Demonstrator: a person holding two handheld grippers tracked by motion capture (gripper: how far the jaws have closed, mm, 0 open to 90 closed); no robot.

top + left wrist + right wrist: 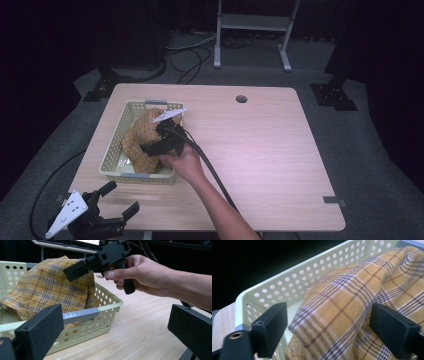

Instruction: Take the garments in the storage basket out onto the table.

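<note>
Plaid cloth (142,140), yellow with dark and red lines, lies heaped inside the pale green perforated basket (111,150), rising above the basket's rim in a loose mound. The right gripper (152,148) hangs over the basket's near right corner, jaws spread wide on either side of a fold, touching nothing that I can make out; in the right gripper view the cloth (352,315) sits between the two black jaws, which suggests the hand is lining up to pinch that ridge, the highest and easiest part to catch. The hand (140,275) tilts the tool downward toward the mound, likely for the same reason. The left gripper (112,205) waits well short of the basket, off its near left corner at the table edge, jaws also apart and empty, probably kept clear until the cloth comes out. From the left gripper view the basket (110,306) wall hides the lower part of the cloth (47,287). Whether anything lies beneath the heap cannot be told, and the cloth's edges are lost in its folds.
</note>
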